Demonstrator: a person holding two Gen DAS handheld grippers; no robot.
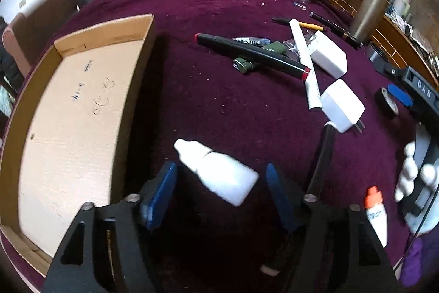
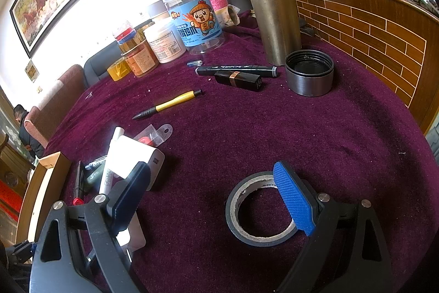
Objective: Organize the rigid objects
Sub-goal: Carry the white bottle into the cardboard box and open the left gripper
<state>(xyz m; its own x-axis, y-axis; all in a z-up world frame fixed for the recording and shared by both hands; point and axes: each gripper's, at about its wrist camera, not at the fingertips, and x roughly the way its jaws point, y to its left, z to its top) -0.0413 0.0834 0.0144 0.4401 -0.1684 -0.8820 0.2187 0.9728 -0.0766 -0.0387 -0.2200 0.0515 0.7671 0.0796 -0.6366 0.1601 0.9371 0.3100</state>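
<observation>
A white dropper bottle (image 1: 216, 172) lies on the purple cloth between the open blue pads of my left gripper (image 1: 219, 186); neither pad touches it. An open cardboard box (image 1: 71, 125) sits just left of it. My right gripper (image 2: 216, 197) is open over a roll of black tape (image 2: 260, 210), its right pad above the roll's rim. Beyond lie a black red-capped marker (image 1: 252, 55), a white tube (image 1: 304, 62), two white chargers (image 1: 343, 106) (image 1: 328, 52) and a small orange-capped bottle (image 1: 376, 213).
Jars (image 2: 197, 24), a steel flask (image 2: 271, 7) and its lid (image 2: 308, 76) stand at the back. A yellow pen (image 2: 170, 103), a black marker (image 2: 236, 69) and a lipstick (image 2: 238, 78) lie mid-table. A brick-pattern wooden wall (image 2: 370, 35) borders the right.
</observation>
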